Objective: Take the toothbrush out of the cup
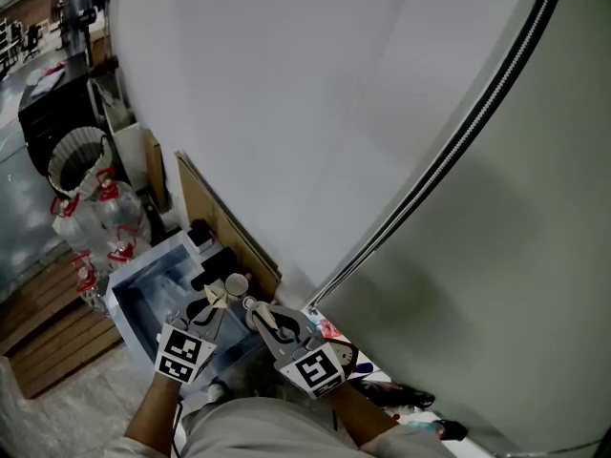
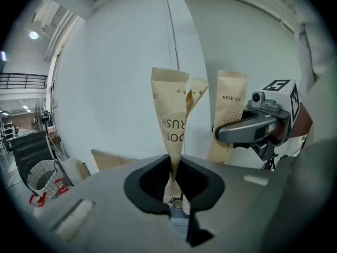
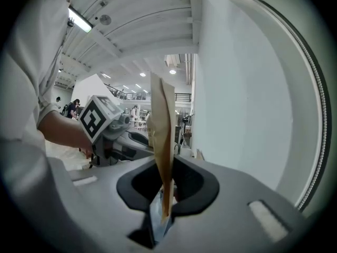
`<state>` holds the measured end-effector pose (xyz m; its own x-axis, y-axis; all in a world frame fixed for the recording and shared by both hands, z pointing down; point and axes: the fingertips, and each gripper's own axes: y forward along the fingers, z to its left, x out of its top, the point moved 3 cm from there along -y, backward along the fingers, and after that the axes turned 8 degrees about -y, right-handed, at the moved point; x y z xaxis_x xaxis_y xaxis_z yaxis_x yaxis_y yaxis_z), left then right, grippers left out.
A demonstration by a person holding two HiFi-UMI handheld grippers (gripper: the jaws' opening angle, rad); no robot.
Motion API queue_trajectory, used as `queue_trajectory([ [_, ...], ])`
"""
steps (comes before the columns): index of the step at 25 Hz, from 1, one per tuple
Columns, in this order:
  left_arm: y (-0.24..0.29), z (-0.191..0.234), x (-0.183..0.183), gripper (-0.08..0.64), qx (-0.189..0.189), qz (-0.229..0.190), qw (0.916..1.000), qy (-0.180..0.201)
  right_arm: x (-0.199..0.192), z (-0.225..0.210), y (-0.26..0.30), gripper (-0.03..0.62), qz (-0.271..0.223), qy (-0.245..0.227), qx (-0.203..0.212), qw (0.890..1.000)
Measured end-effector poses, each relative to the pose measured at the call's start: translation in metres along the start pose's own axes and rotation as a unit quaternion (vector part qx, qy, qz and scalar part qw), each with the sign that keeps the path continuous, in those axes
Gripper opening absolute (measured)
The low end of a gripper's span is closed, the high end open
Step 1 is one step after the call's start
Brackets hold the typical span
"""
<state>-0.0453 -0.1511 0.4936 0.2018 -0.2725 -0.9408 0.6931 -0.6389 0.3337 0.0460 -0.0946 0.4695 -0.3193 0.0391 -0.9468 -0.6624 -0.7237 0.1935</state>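
My left gripper point(image 2: 176, 186) is shut on the lower end of a brown paper toothbrush packet point(image 2: 171, 120), which stands upright with its print upside down. Its top is torn, with a flap hanging to the right. My right gripper point(image 3: 164, 188) is shut on a second brown paper packet point(image 3: 162, 136), seen edge-on and upright. In the left gripper view the right gripper point(image 2: 253, 128) shows at the right with that packet point(image 2: 229, 115) beside it. In the head view both grippers, left point(image 1: 218, 303) and right point(image 1: 251, 305), are held close together in front of the person. No cup can be made out.
A white wall point(image 1: 315, 113) fills most of the head view, with a brown board point(image 1: 215, 222) leaning on it. Below the grippers is a blue bin point(image 1: 143, 294). Further left are plastic bottles point(image 1: 95, 218), a lined wire basket point(image 1: 76, 160) and wooden pallets point(image 1: 48, 332).
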Motion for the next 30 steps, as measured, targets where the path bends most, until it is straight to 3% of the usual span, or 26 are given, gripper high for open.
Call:
queue_trajectory([
  [30, 0.004, 0.000, 0.003, 0.032, -0.017, 0.008, 0.9998, -0.006, 0.003, -0.002, 0.005, 0.032, 0.001, -0.006, -0.001, 1.000],
])
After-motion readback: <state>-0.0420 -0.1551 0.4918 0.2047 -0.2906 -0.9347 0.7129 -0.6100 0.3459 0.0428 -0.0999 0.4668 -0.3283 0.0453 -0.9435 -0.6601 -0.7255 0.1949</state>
